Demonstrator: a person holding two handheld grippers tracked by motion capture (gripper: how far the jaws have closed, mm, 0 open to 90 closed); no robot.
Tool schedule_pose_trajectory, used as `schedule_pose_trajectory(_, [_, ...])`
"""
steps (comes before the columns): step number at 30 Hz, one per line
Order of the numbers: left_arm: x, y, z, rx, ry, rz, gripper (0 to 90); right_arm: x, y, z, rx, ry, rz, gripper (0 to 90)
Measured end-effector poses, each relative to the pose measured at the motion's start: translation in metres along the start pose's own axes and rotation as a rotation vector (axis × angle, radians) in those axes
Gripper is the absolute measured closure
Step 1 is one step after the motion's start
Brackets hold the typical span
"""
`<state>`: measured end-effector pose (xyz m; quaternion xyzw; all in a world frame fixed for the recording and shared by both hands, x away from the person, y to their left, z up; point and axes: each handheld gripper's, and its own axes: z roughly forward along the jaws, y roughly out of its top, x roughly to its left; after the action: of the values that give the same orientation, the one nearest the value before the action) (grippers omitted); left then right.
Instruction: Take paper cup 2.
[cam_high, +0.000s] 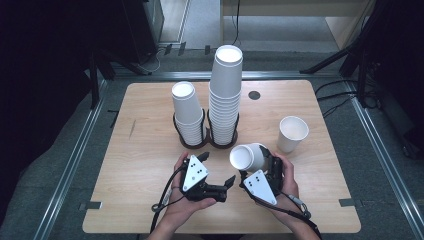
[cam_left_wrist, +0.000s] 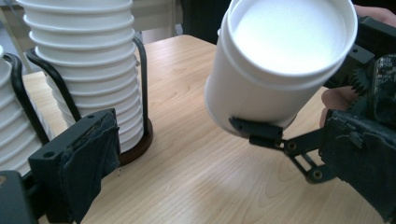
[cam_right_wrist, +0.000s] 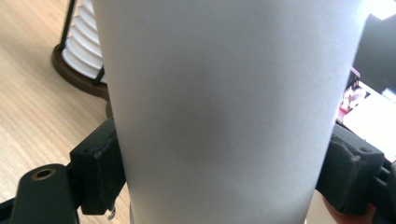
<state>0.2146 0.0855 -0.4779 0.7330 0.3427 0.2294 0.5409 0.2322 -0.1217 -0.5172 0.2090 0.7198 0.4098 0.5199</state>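
Cup (cam_high: 248, 156): matt white paper, smooth wall. Stacks (cam_high: 225, 100): same paper, ribbed at rolled rims. Holder (cam_left_wrist: 140, 70): black wire, dark glossy base. Table (cam_high: 150, 165): pale wood grain, satin finish. Jaw pads (cam_left_wrist: 91, 154): black, rough, matt.

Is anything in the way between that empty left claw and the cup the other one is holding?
Nothing visible. The left gripper is open, and only bare table lies between it and the cup in the right gripper.
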Motion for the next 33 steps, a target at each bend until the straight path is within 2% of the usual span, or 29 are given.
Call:
schedule_pose_trajectory(3, [0.0,-0.001,0.001,0.0,-0.011,0.001,0.0,0.005,0.001,0.0,-0.011,0.001,-0.045,15.7])
schedule_pose_trajectory(11, [-0.002,-0.005,0.006,0.014,-0.035,0.02,0.0,0.014,0.002,0.0,-0.013,0.017,-0.129,16.0])
schedule_pose_trajectory(14, [-0.003,-0.006,0.007,0.014,-0.033,0.03,5.3,0.018,0.003,0.0,-0.016,0.016,-0.173,16.0])
schedule_pose_trajectory(16, [-0.002,-0.006,0.006,0.01,-0.049,0.028,5.5,0.019,0.003,0.0,-0.02,0.022,-0.19,16.0])
schedule_pose_trajectory(24, [-0.003,-0.006,0.005,0.005,-0.072,0.046,6.2,0.02,0.004,-0.001,-0.03,0.059,-0.197,15.9])
schedule_pose_trajectory(33, [0.0,-0.004,0.002,-0.009,-0.099,0.042,6.4,0.02,0.004,-0.001,-0.042,0.057,-0.204,15.9])
